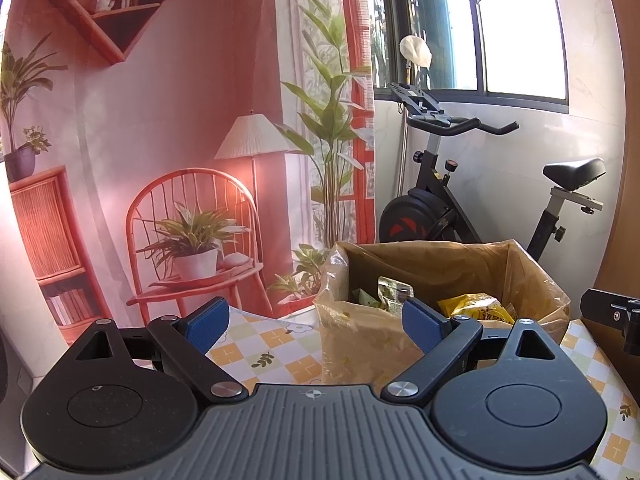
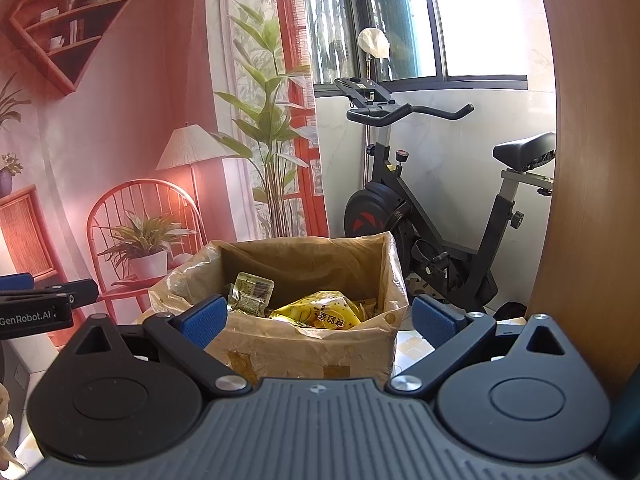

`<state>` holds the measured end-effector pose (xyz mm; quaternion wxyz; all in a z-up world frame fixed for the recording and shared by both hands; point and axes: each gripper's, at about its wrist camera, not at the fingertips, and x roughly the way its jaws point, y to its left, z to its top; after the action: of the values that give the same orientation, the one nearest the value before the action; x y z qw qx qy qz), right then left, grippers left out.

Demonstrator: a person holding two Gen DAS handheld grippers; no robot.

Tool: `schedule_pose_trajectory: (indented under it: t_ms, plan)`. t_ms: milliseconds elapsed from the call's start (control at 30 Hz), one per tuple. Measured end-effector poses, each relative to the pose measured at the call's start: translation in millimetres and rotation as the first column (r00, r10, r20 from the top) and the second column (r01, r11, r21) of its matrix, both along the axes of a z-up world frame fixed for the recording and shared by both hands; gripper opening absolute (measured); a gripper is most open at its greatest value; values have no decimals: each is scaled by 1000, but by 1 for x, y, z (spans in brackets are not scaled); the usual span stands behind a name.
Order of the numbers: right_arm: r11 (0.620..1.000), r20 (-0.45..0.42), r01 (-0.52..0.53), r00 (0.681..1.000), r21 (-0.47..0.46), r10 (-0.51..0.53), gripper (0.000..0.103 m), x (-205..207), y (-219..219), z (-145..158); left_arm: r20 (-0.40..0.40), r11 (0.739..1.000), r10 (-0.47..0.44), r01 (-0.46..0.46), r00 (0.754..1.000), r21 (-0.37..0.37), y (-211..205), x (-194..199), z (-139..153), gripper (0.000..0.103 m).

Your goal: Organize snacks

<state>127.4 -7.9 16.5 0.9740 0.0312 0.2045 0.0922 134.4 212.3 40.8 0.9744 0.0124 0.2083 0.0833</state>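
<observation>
One readable label: "GenRobot.AI" on left tool point(image 2: 48, 300); snack print unreadable.

— Where does the box point(image 2: 308, 340) stand?
— On the table point(image 1: 256, 352), with the exercise bike point(image 2: 432, 216) behind it to the right and the backdrop point(image 1: 160, 140) behind it to the left.
— And inside?
— The snack packets: one point(image 2: 250, 292) left, another point(image 2: 320, 312) right of it.
</observation>
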Motion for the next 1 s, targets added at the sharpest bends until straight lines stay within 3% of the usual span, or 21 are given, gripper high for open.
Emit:
schedule_pose_trajectory:
  t_ms: [1000]
  plan:
    - [1000, 0, -1, 1000, 0, 1, 101, -1, 1, 4, -5, 1000, -7, 7, 1000, -3, 1, 1, -1, 95]
